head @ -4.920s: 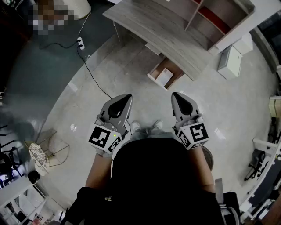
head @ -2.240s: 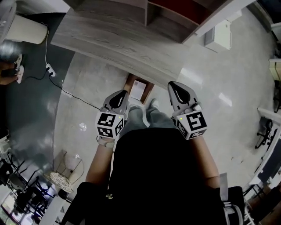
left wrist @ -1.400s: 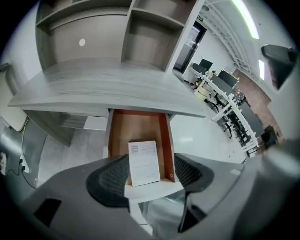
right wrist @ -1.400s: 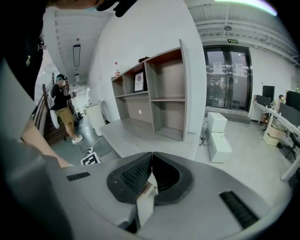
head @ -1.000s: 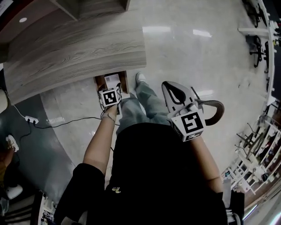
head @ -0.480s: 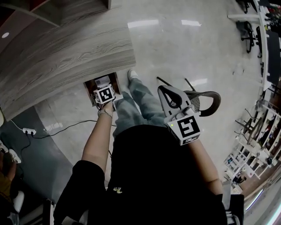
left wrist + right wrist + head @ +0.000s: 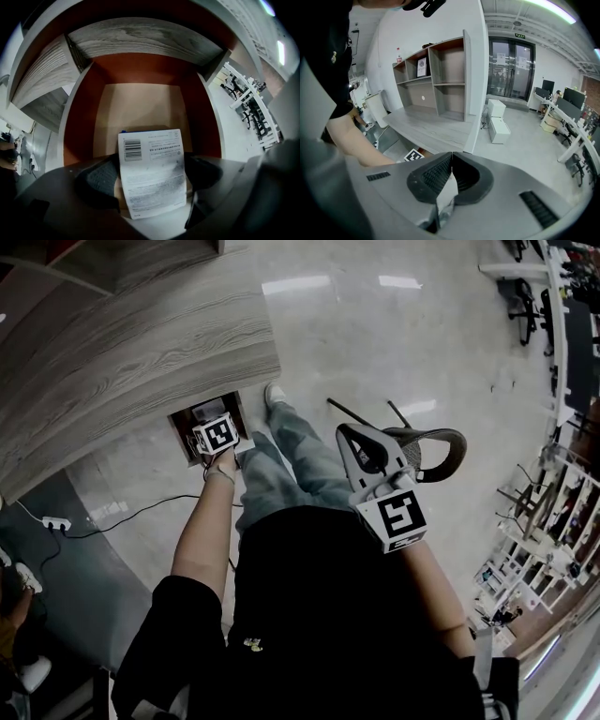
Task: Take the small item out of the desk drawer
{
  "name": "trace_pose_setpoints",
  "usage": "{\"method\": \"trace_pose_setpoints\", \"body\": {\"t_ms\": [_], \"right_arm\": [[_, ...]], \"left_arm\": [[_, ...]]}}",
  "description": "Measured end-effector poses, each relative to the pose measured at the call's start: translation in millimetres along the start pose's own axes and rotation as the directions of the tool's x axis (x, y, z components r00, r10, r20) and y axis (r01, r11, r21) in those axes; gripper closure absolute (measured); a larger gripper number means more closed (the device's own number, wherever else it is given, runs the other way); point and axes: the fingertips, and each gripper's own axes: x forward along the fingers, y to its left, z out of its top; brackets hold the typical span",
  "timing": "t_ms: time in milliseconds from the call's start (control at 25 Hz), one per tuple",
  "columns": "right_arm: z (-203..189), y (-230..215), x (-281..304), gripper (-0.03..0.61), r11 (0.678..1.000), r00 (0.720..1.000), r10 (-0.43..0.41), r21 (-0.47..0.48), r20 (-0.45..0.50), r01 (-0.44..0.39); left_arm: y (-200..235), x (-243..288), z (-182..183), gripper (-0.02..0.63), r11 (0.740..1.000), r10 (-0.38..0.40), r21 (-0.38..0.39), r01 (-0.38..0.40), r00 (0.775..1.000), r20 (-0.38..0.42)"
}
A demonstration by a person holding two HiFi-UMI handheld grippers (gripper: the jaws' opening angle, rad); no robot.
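The open desk drawer (image 7: 80, 117) has red-brown walls and a pale floor, and it sticks out from under the grey wood desk (image 7: 122, 343). In it lies a small cardboard box with a white barcode label (image 7: 151, 173). My left gripper (image 7: 151, 161) reaches down into the drawer (image 7: 183, 420). Its jaws are opening, with the box between the two dark pads (image 7: 101, 178). In the head view only the left gripper's marker cube (image 7: 214, 435) shows. My right gripper (image 7: 349, 435) is held up at waist height, away from the drawer. It (image 7: 451, 157) is shut with nothing in it.
A dark chair (image 7: 433, 442) stands on the pale floor to the right of the person's legs (image 7: 281, 457). A black cable (image 7: 131, 514) runs to a power strip (image 7: 54, 521) on the left. Shelving (image 7: 440, 79) rises at the back of the desk.
The person has walked up to the desk and turned. The left arm has stretched down, bringing its gripper into the drawer over the box. The right gripper stays raised and shut.
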Motion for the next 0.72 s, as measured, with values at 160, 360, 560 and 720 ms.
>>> {"method": "trace_pose_setpoints", "body": {"t_ms": [160,360,560,720], "right_arm": [[-0.9,0.0,-1.4,0.581,1.000,1.000,-0.002,-0.003,-0.003,0.002],[-1.0,4.4,-1.8,0.581,1.000,1.000,0.010,-0.011,0.000,-0.010],[-3.4,7.8,-2.8,0.581,1.000,1.000,0.010,-0.017,-0.003,-0.010],[-5.9,7.6,-6.4,0.581,1.000,1.000,0.007,-0.020,-0.005,-0.007]], "left_arm": [[2.2,-1.5,0.3,0.181,1.000,0.010,0.005,-0.010,1.000,0.005],[2.9,-4.0,-0.7,0.184,1.000,0.007,0.024,-0.007,1.000,0.008],[5.3,-1.3,0.4,0.175,0.999,0.005,0.037,-0.006,1.000,0.022],[4.9,-1.4,0.3,0.173,0.999,0.014,0.031,-0.015,1.000,0.021]]}}
